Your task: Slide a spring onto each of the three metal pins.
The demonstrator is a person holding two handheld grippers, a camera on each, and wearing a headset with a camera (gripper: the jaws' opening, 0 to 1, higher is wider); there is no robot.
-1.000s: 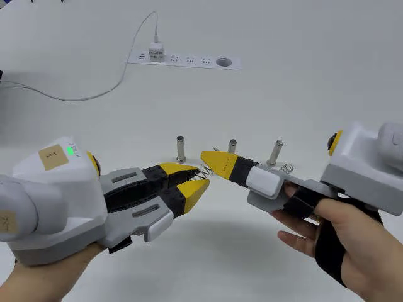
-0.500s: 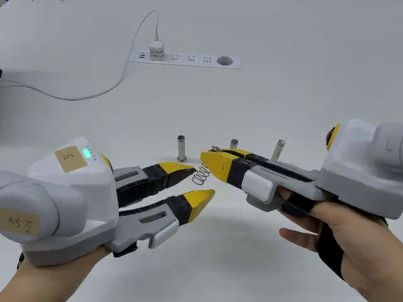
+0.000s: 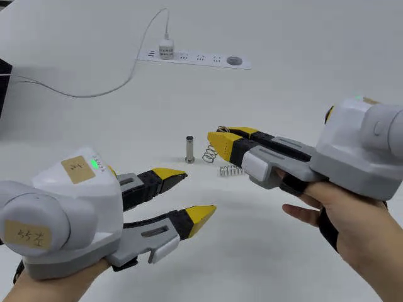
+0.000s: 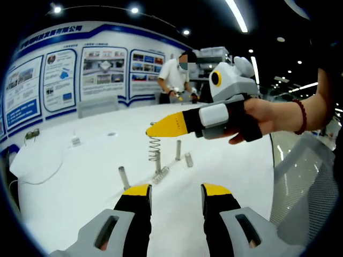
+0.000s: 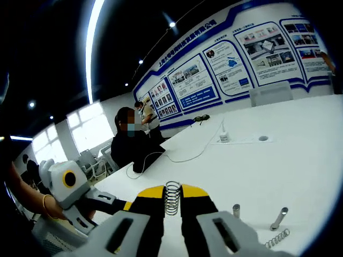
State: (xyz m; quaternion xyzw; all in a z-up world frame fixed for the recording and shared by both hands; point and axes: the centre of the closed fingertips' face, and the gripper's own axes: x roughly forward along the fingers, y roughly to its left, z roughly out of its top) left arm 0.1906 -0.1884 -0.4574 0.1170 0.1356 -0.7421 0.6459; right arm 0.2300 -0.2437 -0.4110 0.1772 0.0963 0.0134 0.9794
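Right tool [image 3: 218,139] closed on the upper end of a spring [image 3: 210,153]. The spring hangs free below the yellow tips, its coils not crushed, just right of the left pin [image 3: 189,148]. That pin stands upright and bare on the table [image 3: 283,94]. The other pins are hidden behind the right tool in the head view. In the left gripper view the spring hangs in line with a pin, but whether its lowest coil has passed over the pin's top cannot be told.

A loose spring [image 3: 231,170] lies on its side on the table, just near of the held one. Left tool [image 3: 195,190] open and empty, low and near, well apart from the pins.

Step in hand, as judged: threading the held spring onto a pin, with the task at an early stage.

- Hold the spring's axis vertical and centre its open lower coil over the pin's top before descending.
- Grip the top coils only, and lightly, so that the bore stays round.
- Lower straight and let go only once several coils surround the pin.
- The free lower end is likely to sway, and the left tool could steady it.
- A sideways push may topple the pin, which seems merely to stand on the table.
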